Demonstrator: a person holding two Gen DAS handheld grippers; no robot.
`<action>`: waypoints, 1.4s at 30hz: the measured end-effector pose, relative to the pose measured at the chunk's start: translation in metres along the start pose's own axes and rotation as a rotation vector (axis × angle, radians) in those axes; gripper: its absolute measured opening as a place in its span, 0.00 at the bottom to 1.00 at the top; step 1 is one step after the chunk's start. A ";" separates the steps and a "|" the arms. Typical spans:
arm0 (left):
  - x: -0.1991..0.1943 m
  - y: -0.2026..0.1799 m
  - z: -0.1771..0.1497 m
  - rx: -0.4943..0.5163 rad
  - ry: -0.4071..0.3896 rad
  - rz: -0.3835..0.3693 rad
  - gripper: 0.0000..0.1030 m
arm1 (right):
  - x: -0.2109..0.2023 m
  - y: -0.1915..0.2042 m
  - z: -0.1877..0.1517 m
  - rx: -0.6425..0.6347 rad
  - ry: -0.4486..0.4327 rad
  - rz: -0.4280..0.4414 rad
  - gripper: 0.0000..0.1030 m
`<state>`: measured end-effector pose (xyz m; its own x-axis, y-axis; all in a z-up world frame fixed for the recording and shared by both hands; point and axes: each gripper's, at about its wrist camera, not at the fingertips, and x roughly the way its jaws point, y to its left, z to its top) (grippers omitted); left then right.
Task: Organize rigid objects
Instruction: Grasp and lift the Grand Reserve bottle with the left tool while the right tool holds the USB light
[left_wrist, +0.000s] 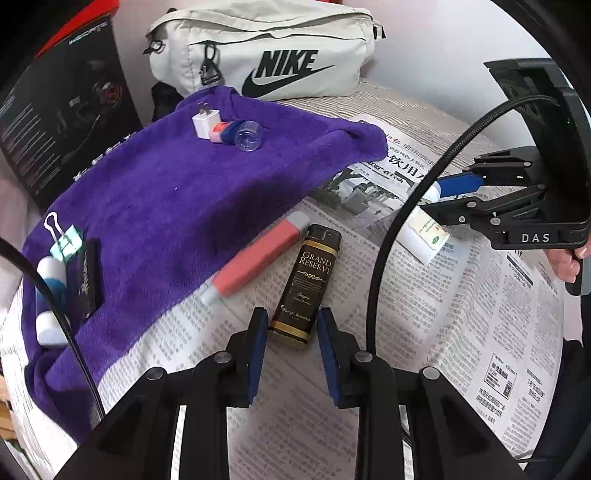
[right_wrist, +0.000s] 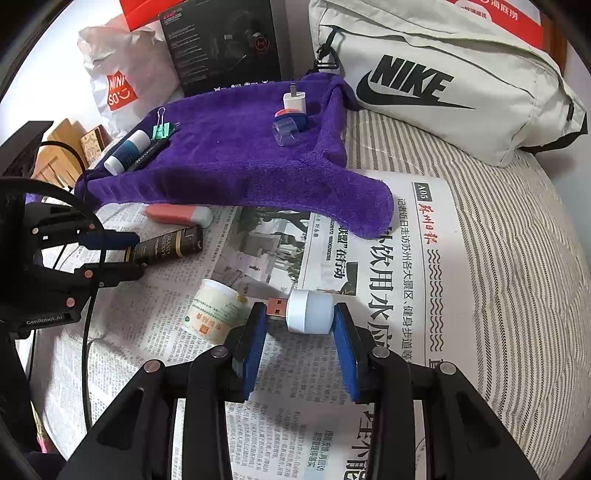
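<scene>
The left tool (left_wrist: 290, 325) is held open, its blue pads either side of the near end of a black-and-gold rectangular lighter (left_wrist: 308, 282) on newspaper (left_wrist: 480, 332). The right tool (right_wrist: 300, 325) is spread around a white cylindrical USB lamp (right_wrist: 308, 311), nothing clamped.

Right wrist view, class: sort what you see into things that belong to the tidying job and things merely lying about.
Job:
USB light between the open right gripper jaws
cream jar
black lighter at the left gripper
pink tube
purple towel

Lying about:
Nike bag
newspaper
black box
</scene>
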<state>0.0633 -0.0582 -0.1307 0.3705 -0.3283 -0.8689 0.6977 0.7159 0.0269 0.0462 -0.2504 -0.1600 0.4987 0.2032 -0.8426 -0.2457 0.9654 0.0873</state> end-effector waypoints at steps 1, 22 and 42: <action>0.001 -0.001 0.003 0.008 0.001 0.002 0.26 | 0.000 -0.001 0.000 0.001 0.001 -0.003 0.35; -0.017 0.022 -0.033 -0.090 0.012 0.028 0.25 | -0.004 -0.005 -0.002 0.001 -0.002 -0.005 0.35; -0.025 0.061 -0.058 -0.235 0.008 0.090 0.29 | 0.003 0.012 0.007 -0.038 0.012 0.011 0.35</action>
<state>0.0609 0.0293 -0.1357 0.4190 -0.2530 -0.8720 0.5003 0.8658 -0.0108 0.0505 -0.2366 -0.1576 0.4859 0.2114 -0.8481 -0.2824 0.9562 0.0766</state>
